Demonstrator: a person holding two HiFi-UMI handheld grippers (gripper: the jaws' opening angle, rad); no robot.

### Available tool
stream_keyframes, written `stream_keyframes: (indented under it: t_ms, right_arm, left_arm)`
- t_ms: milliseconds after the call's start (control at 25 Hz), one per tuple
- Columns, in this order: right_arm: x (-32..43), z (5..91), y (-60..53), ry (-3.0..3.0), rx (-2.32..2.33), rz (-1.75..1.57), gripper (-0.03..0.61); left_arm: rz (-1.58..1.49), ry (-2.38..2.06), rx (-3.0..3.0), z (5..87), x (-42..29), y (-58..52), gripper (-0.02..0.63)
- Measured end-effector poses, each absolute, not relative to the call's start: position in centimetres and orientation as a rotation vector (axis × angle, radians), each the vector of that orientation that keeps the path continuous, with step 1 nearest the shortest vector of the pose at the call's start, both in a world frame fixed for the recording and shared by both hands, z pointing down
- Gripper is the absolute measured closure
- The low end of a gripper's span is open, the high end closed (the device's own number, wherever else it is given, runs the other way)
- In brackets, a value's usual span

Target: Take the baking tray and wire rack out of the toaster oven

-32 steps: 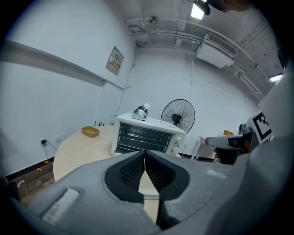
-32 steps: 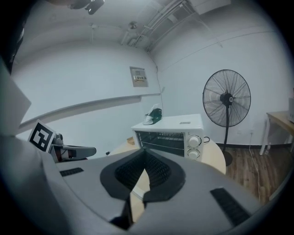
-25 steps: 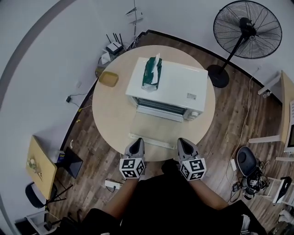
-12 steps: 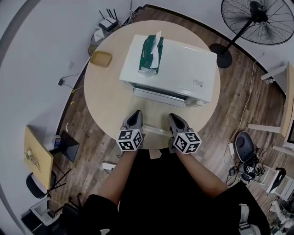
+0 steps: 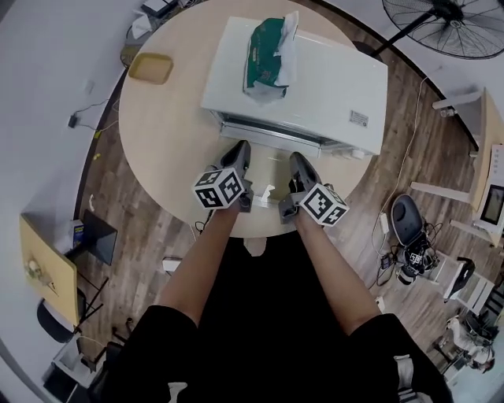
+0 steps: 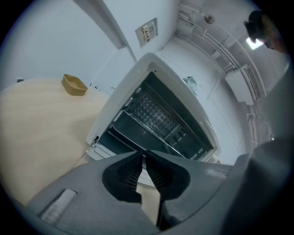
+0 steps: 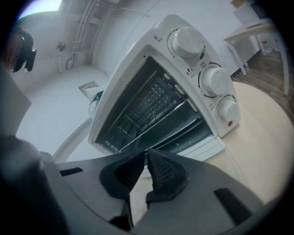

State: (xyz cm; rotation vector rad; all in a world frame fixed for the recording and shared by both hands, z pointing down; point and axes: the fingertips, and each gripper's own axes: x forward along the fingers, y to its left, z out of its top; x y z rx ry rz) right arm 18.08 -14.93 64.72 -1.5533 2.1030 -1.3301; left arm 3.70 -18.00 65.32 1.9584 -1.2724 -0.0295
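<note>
The white toaster oven (image 5: 315, 86) stands on the round table with its door (image 7: 202, 148) folded down toward me. Inside the dark cavity a wire rack (image 6: 155, 114) spans the width, also visible as the wire rack (image 7: 154, 120) in the right gripper view. Below it lies a dark flat tray (image 6: 131, 135). My left gripper (image 5: 241, 149) is shut and empty, just short of the opening's left half. My right gripper (image 5: 297, 160) is shut and empty too, in front of the right half. Both hang over the lowered door and touch nothing.
A green tissue pack (image 5: 268, 51) lies on top of the oven. Three white knobs (image 7: 213, 80) sit on its right face. A yellow dish (image 5: 151, 68) rests at the table's far left. A floor fan (image 5: 449, 24) stands beyond the table (image 5: 165, 149).
Both grippers have moved forward from the table's near edge to the oven's open front, sinking and rolling as they went. Their jaws stayed shut.
</note>
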Motion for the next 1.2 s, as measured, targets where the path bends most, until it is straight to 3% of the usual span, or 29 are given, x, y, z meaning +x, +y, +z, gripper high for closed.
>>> stream_keyframes:
  t_ms: [80, 200, 280, 520, 1200]
  right_arm:
    - [18.4, 65.4, -15.7, 2.021, -1.555, -1.365, 0.558]
    - [18.2, 66.1, -17.4, 1.905, -1.506, -1.410, 0.518]
    - [18.1, 66.6, -18.4, 1.851, -1.477, -1.422, 0.502]
    - [18.8, 68.0, -20.5, 1.753, -1.476, -1.439, 0.465]
    - [19.4, 71.0, -25.2, 1.582, -1.441, -1.512, 0.463]
  left_arm:
    - [-0.079, -1.246, 1.923, 66.0, 3.8, -18.9, 0.577]
    - [-0.160, -1.209, 1.869, 66.7, 3.8, -20.3, 0.470]
    - [-0.183, -1.206, 1.840, 67.3, 3.6, -21.0, 0.442]
    - [-0.271, -1.178, 1.768, 68.7, 4.2, -22.9, 0.420]
    - [-0.377, -1.149, 1.572, 70.9, 5.9, -27.5, 0.416]
